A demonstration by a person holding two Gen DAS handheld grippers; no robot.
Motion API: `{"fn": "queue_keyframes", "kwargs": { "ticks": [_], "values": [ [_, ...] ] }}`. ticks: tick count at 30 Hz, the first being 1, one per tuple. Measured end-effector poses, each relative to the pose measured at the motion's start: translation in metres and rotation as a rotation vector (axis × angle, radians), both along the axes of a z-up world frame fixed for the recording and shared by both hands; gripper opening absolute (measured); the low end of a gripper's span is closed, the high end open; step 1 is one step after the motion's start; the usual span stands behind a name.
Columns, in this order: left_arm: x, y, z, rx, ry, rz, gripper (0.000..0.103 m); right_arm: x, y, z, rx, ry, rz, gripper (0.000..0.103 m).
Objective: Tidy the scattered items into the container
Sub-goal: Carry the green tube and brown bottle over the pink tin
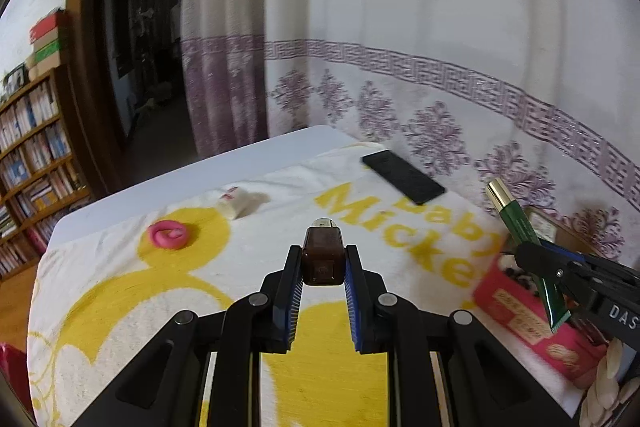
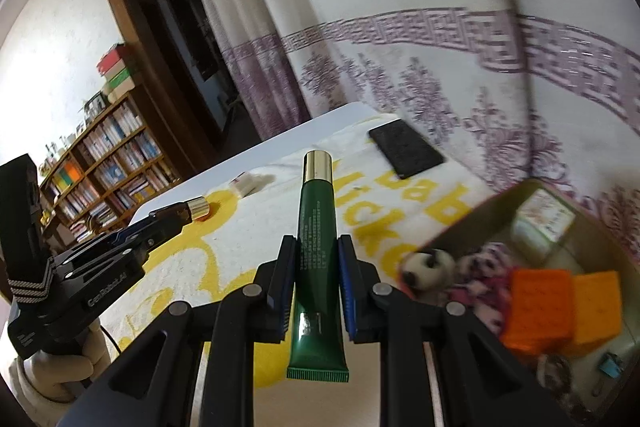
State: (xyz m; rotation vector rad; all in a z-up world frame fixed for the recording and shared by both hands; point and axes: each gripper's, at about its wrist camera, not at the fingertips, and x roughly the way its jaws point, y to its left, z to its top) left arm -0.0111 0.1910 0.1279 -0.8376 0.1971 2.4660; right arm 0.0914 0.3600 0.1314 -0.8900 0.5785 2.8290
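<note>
Two items in transit, neither yet in the container:
- left gripper (image 1: 323,269), pinching a small brown bottle with a gold cap (image 1: 323,251), pads tight on both flanks, cap end forward toward 12 o'clock
- right gripper (image 2: 318,281), pinching a green tube with a gold cap (image 2: 318,227) at mid-body, cap toward 12 o'clock, crimped tail toward 6 o'clock

Container (image 2: 460,223), an open box at 3 to 4 o'clock in the right wrist view, already partly stocked:
- panda figure (image 2: 426,267)
- orange block (image 2: 540,303) and yellow block (image 2: 596,303), side by side
- pink-and-white patterned piece, small boxed item at the far end, small blue clip near the front; details blurred

Remaining on the towel (image 1: 120,307), well apart from the container:
- pink ring (image 1: 167,235), at 10 o'clock in the left wrist view
- small white tube (image 1: 236,205), at 11 o'clock
- flat black slab (image 1: 402,177), at 1 o'clock, near the far edge

Progress, as judged: roughly midway; two drops pending, three pickups outstanding

Legible writing:
- towel print, yellow, partly covered: "Baby Micke"
- left gripper body: "GenRobot.AI"
- right gripper body: "DAS", cut off at the frame edge
- fine print on the green tube and on the container's red outer wall: too small to read
</note>
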Motion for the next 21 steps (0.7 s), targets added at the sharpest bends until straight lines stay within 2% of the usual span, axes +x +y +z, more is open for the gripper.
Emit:
{"fn": "queue_keyframes", "kwargs": {
  "ticks": [13,17,21],
  "values": [
    [0.048,0.065,0.005,0.014,-0.017,-0.154,0.021,0.083,0.061,0.005,0.068,0.018,-0.192,0.022],
    [0.059,0.090,0.003,0.022,-0.036,-0.206,0.021,0.101,0.078,0.002,0.067,0.008,-0.239,0.022],
    [0.071,0.111,0.002,0.033,-0.055,-0.257,0.021,0.113,0.085,0.001,0.109,-0.002,-0.274,0.022]
  ]
}}
